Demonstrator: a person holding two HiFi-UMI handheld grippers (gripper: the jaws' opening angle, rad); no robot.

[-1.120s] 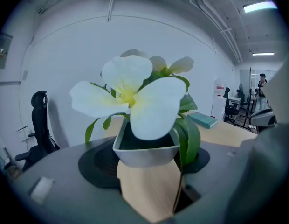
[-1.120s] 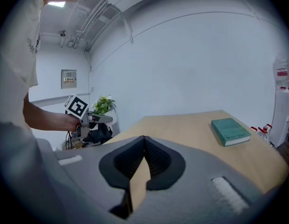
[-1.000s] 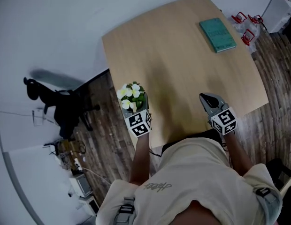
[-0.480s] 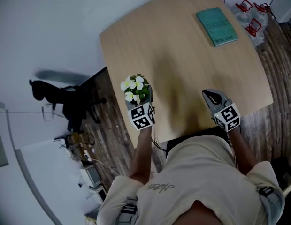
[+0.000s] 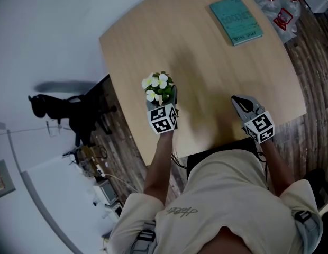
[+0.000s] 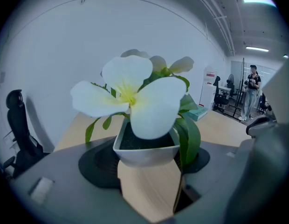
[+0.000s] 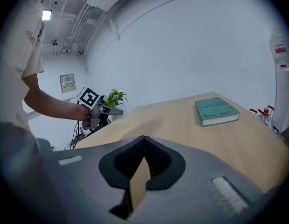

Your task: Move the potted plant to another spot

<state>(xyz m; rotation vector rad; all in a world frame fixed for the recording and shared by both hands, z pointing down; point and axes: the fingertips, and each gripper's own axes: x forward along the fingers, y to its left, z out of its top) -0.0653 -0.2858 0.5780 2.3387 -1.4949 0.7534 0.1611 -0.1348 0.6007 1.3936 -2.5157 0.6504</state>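
Table (image 5: 206, 57): light tan, faint wood grain. Potted plant (image 5: 160, 86) near table's left edge: white petals w/ yellow centres, green leaves, white pot (soil dark). Book (image 5: 236, 20) at table's far side: teal. Left gripper (image 5: 165, 100), right gripper (image 5: 237, 102): grey, cubes w/ blk-and-wht square markers. Floor (image 5: 307, 62) beside table: dark brown planks.

Teal book (image 5: 236, 20) lies flat near far right corner of wooden table (image 5: 153, 41); black office chair (image 5: 66, 112) on floor left of table.
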